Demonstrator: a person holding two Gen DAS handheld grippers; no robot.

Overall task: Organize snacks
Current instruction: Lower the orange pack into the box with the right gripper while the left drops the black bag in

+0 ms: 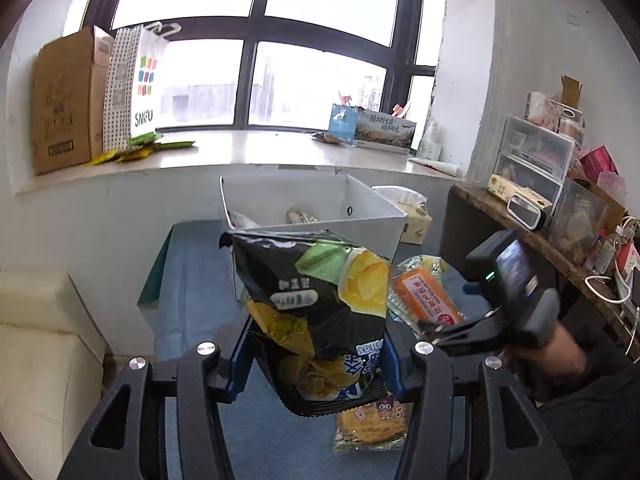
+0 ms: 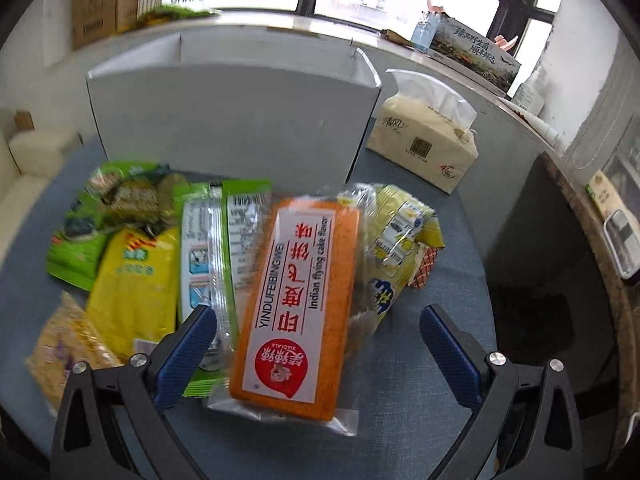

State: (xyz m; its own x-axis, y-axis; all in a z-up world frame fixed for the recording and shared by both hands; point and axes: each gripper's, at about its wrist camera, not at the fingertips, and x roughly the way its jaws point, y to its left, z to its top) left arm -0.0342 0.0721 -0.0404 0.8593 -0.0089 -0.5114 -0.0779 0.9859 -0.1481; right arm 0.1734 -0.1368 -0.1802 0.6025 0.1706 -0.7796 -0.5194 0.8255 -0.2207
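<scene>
The left tool (image 1: 316, 356) is clenching the lower end of a black chip bag (image 1: 316, 304), holding it off the blue desk (image 1: 192, 280) in front of the white box (image 1: 360, 220); since the puffy bag is standing tall above the pads, it is risking slipping or catching on the box's near wall. The right tool (image 2: 318, 344) is hanging released over the orange cake packet (image 2: 296, 300), and its left pad is risking pinching the overlapping green packet (image 2: 208, 248) too.

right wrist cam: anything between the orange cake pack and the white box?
Nothing: bare blue tabletop separates the orange cake pack from the white box, seen in the right wrist view.
</scene>
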